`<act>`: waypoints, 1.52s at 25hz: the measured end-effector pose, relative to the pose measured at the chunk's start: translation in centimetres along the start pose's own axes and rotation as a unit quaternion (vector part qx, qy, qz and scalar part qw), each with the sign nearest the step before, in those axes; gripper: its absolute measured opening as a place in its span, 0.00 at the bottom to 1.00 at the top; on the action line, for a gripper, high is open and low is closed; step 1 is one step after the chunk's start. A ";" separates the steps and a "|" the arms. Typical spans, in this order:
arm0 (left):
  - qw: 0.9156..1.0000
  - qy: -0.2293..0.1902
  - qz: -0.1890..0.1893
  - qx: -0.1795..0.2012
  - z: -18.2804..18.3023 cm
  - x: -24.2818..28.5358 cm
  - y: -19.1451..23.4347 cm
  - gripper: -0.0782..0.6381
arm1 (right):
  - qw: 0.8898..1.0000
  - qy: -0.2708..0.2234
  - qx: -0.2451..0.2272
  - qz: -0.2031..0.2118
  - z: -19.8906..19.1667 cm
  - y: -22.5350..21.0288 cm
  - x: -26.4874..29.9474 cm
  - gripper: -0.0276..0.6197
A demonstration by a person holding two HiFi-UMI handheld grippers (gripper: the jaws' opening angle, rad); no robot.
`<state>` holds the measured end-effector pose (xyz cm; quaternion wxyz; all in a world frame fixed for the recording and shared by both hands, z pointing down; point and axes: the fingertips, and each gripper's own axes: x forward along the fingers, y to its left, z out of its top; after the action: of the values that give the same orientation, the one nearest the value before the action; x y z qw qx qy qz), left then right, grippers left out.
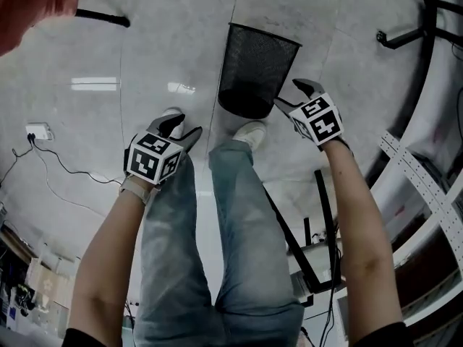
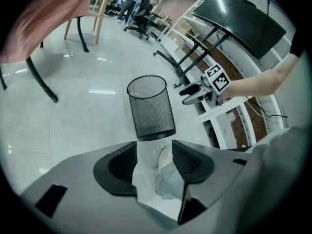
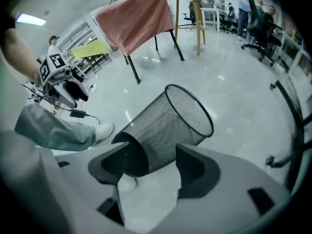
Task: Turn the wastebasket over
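Observation:
A black mesh wastebasket (image 1: pixel 257 67) stands upright on the pale floor, its open mouth up, just beyond the person's feet. My left gripper (image 1: pixel 179 127) hangs open and empty to the basket's left, over a white shoe, well apart from it. My right gripper (image 1: pixel 295 96) is open and empty close to the right side of the basket's base, without touching it. In the left gripper view the wastebasket (image 2: pixel 150 106) stands ahead of my left gripper (image 2: pixel 155 160), with the right gripper (image 2: pixel 192 90) beside it. In the right gripper view the wastebasket (image 3: pixel 165 126) lies beyond my right gripper (image 3: pixel 151 165).
The person's jeans-clad legs (image 1: pixel 239 215) and white shoes (image 1: pixel 249 132) stand right behind the basket. A power strip (image 1: pixel 37 131) with cables lies at the left. Black stand legs (image 1: pixel 322 215) and a white perforated frame (image 1: pixel 419 179) crowd the right. A pink cloth (image 3: pixel 134 21) hangs from a chair.

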<state>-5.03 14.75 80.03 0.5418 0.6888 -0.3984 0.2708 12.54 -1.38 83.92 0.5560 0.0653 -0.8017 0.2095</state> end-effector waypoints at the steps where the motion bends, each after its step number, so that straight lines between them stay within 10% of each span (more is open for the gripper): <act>1: 1.000 -0.009 0.001 -0.013 -0.1 -0.7 -0.1 0.43 | 1.000 0.004 -0.015 -0.005 1.1 -1.0 -0.3 0.49; 11: 0.998 -0.035 -0.005 -0.056 -2.3 -2.4 -2.1 0.43 | 0.986 0.049 -0.157 0.008 10.6 -7.0 1.2 0.56; 28: 0.992 -0.088 0.015 -0.090 -1.3 -2.6 0.7 0.43 | 0.952 0.190 -0.161 0.175 8.6 -5.0 8.0 0.62; 38: 0.993 -0.087 0.014 -0.084 -1.4 -3.1 0.2 0.42 | 0.955 0.146 -0.098 0.240 10.8 -1.7 5.2 0.22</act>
<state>-6.77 16.85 78.00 0.5575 0.6559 -0.4749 0.1829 1.80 -6.70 85.99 0.6041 -0.2156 -0.7203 0.2642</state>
